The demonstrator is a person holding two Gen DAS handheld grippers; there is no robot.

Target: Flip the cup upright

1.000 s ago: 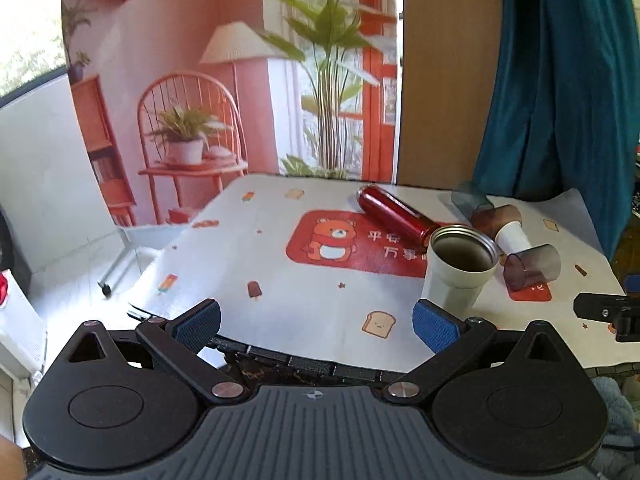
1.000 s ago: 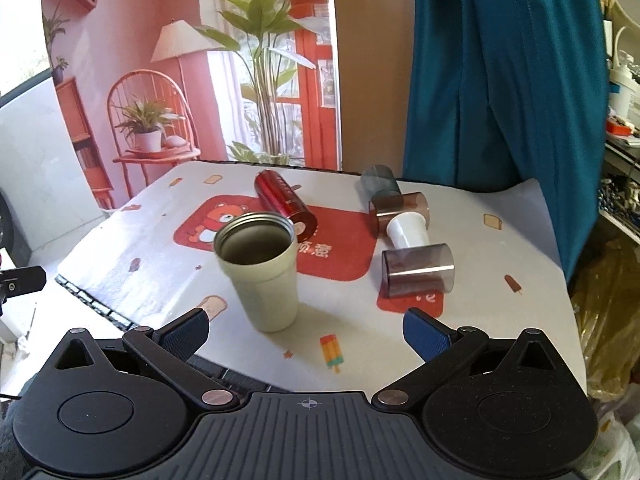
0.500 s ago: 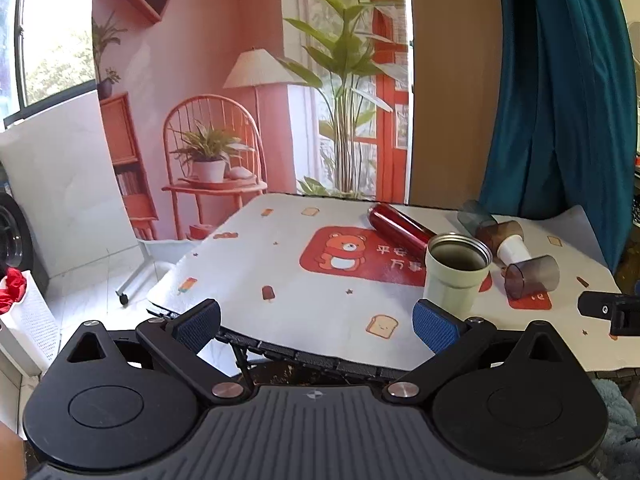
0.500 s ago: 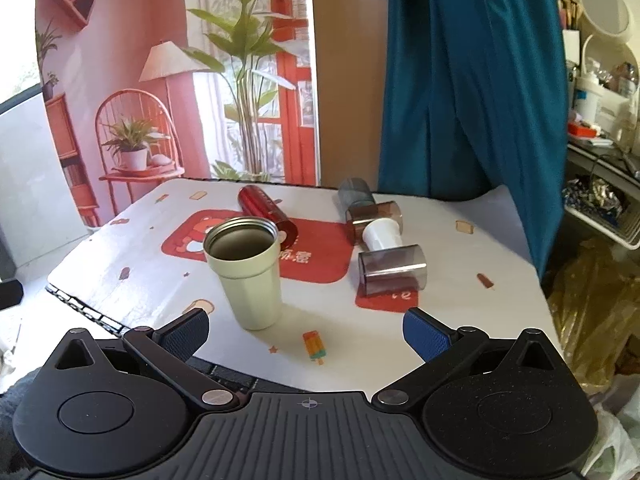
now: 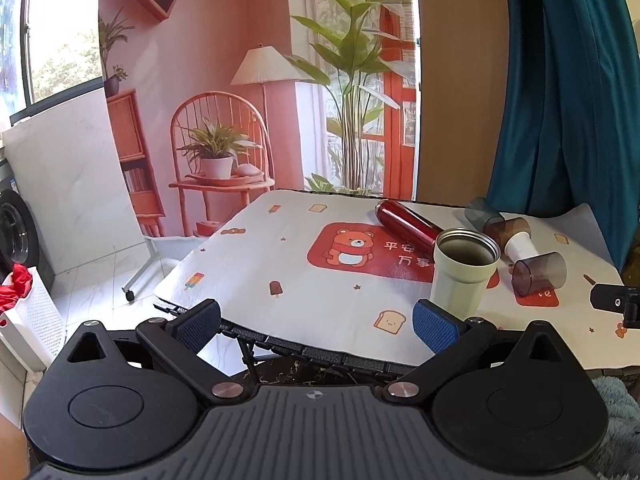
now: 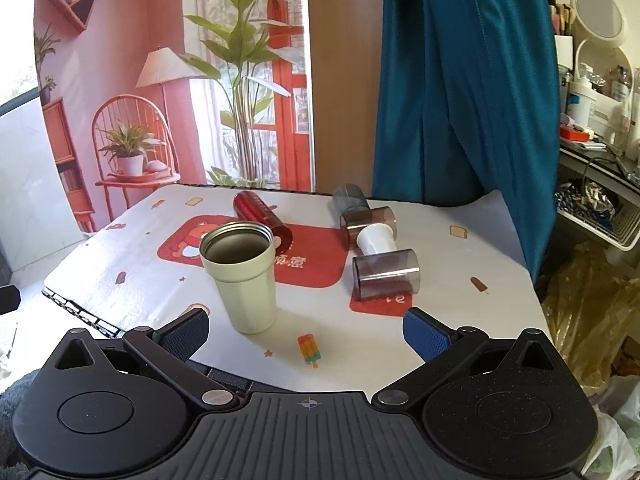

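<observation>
On the bear-print tablecloth [image 6: 132, 256], the pale green cup [image 6: 244, 276] is standing upright, mouth up, at about 11 o'clock from the right gripper [image 6: 306, 326] and 1 o'clock from the left gripper [image 5: 316, 322]. Both are gaping wide and holding nothing. Risk: a careless sweep is likely toppling it onto the red bottle [image 6: 262, 218] just behind.

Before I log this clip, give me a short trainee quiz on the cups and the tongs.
1. True or false: the pale green cup stands upright.
2. Which lies nearest the right tongs: A red bottle, B grey clear cup, C white cup?
3. Fill in: both the left tongs and the right are ____.

Key: 1 true; 2 B; 3 open.
</observation>
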